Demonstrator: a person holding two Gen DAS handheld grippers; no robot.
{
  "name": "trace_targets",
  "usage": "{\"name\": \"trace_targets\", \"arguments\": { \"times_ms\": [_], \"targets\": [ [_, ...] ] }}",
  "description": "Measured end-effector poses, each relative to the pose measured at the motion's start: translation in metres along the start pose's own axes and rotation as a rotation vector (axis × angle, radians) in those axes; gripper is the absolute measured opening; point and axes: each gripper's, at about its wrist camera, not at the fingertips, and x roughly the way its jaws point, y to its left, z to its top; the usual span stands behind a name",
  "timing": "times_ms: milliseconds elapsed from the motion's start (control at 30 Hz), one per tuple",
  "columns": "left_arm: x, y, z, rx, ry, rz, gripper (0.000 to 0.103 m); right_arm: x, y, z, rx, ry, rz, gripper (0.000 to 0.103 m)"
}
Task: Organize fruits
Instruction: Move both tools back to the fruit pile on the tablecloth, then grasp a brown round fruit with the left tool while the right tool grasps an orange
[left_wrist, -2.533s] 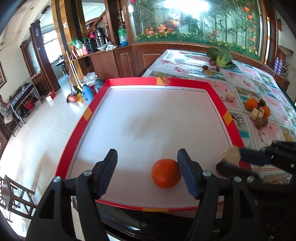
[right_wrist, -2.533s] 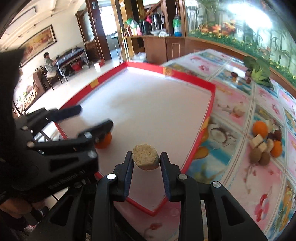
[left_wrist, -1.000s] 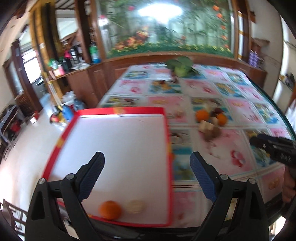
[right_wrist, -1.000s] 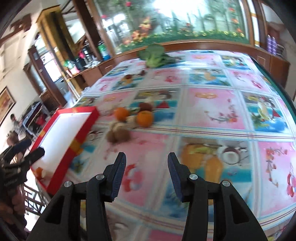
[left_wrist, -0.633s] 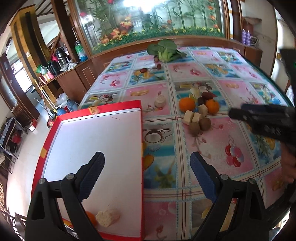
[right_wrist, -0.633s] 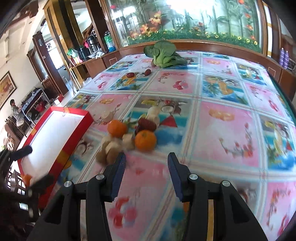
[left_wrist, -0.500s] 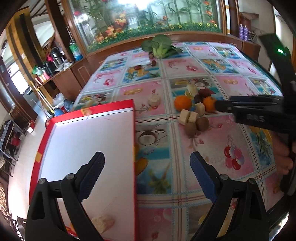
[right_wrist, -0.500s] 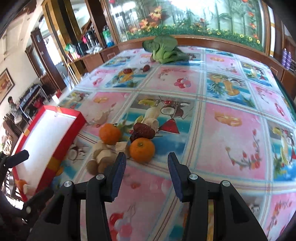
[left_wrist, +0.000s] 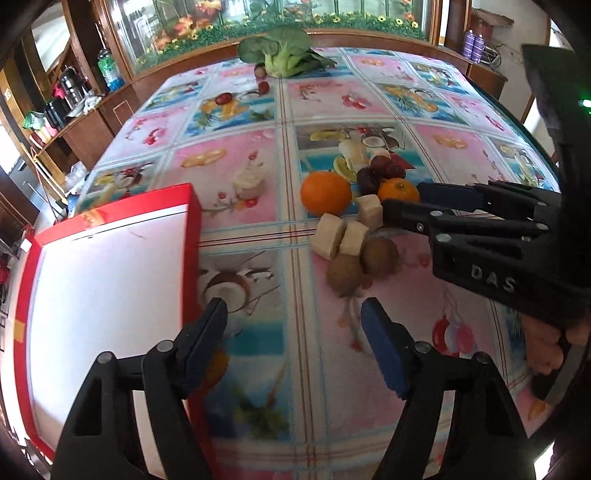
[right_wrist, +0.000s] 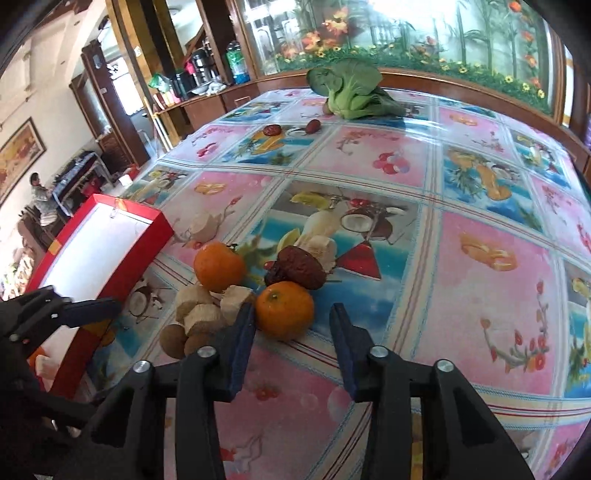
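Step in hand, as judged: right tool (right_wrist: 291, 325), jaws wide and empty, closing on the small round orange tangerine (right_wrist: 284, 309). Best to come in level, straddle its widest part, avoid nudging the wrinkled dark-red date (right_wrist: 297, 266) touching behind. Tangerine sits on the fruit-print surface (right_wrist: 461, 295), between the fingertips, nearer the left one. Left tool (left_wrist: 293, 341) wide, empty, near the red-rimmed white tray (left_wrist: 103, 280).

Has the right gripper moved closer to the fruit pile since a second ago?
Yes. The right gripper has advanced across the table toward the pile; its open fingers now sit beside the nearest orange, away from the red tray.
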Motion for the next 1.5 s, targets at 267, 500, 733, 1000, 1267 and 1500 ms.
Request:
{"name": "trace_targets", "arguments": {
  "times_ms": [267, 500, 733, 1000, 1267, 1500],
  "targets": [
    [0.014, -0.007, 0.013, -0.023, 0.01, -0.054, 0.064, -0.007, -0.006, 0.002, 0.038, 0.008, 0.027, 0.029],
    [0.014, -0.017, 0.017, -0.006, -0.009, -0.069, 0.037, -0.01, -0.017, 0.003, 0.094, 0.01, 0.016, 0.029],
    [0.013, -0.021, 0.017, -0.01, -0.025, -0.08, 0.025, -0.017, -0.021, 0.004, 0.115, -0.008, 0.02, 0.029],
    [-0.008, -0.022, 0.01, -0.016, -0.087, 0.01, 0.024, -0.028, -0.026, 0.005, 0.138, -0.054, 0.022, 0.029],
    [-0.057, -0.005, 0.001, -0.034, -0.244, 0.166, 0.024, -0.031, -0.027, 0.006, 0.145, -0.097, 0.027, 0.029],
    [-0.094, 0.012, -0.005, -0.061, -0.361, 0.278, 0.024, -0.032, -0.029, 0.005, 0.154, -0.113, 0.03, 0.029]
  ]
}}
